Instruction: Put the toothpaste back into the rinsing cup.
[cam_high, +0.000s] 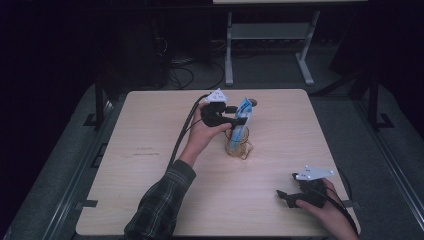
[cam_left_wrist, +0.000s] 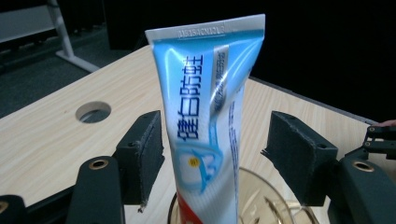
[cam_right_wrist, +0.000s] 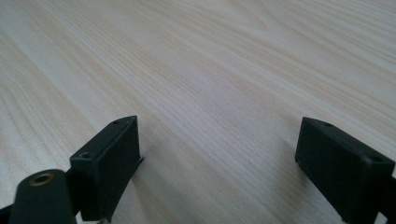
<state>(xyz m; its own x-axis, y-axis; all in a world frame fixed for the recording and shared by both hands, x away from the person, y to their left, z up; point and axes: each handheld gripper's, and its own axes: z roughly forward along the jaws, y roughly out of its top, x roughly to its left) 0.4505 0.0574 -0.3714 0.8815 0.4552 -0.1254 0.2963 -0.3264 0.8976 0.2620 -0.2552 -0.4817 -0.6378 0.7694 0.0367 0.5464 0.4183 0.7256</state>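
Two claws, both spread: my left claw brackets the tube standing in the glass mid-counter, not yet touching; my right claw idles above bare wood. Closing off-centre could tip the glass.

Toothpaste tube base cut off

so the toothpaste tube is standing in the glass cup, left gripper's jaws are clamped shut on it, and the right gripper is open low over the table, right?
Not quite. The left gripper isn't clamped: in the left gripper view its jaws stand open on either side of the tube, with gaps. The rest holds: the tube stands in the glass cup, and the right gripper is open low over the table.
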